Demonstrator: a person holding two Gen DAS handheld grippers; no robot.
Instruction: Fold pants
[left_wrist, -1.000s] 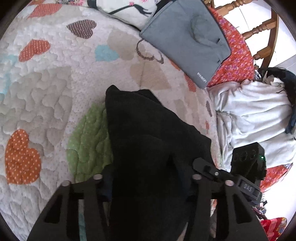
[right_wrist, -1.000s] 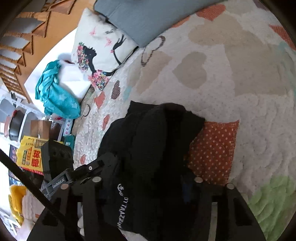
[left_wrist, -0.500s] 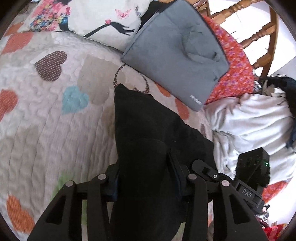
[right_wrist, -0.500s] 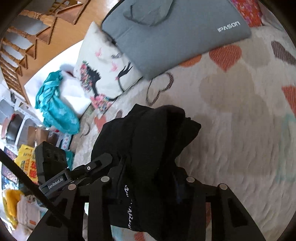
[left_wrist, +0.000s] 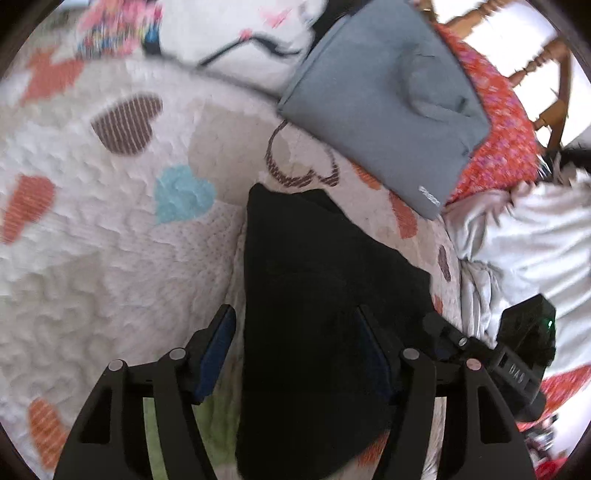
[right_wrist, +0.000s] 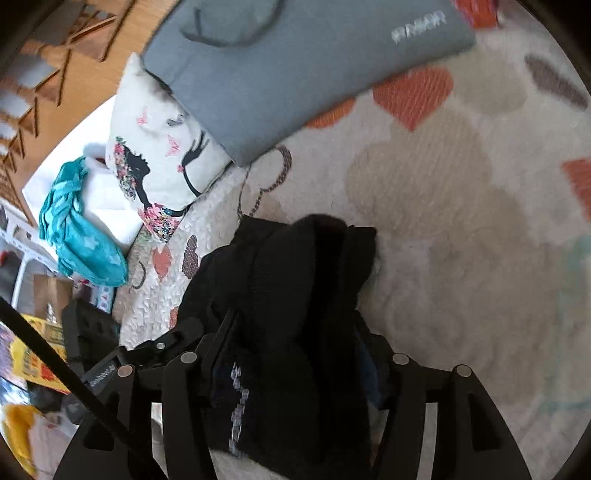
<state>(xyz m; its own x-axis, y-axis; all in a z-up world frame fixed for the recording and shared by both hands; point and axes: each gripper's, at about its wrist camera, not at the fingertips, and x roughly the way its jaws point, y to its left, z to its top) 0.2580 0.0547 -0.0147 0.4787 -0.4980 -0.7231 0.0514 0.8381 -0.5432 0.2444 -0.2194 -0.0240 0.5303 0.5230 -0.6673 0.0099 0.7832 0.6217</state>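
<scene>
The black pants (left_wrist: 325, 332) lay folded at lower centre on the heart quilt (left_wrist: 92, 258). We saw our left gripper (left_wrist: 299, 328) and right gripper (right_wrist: 295, 332) both opening, cloth between the fingers, the left blue pad (left_wrist: 218, 350) clear of it. Their lower edge was cut off; printed lettering (right_wrist: 238, 410) blurred.

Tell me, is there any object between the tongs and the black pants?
Nothing visible. The black pants lie directly between the opening left tongs and right tongs, on the heart-patterned quilt.

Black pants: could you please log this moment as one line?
black pants folded on heart quilt | left tool opening | right tool opening
</scene>
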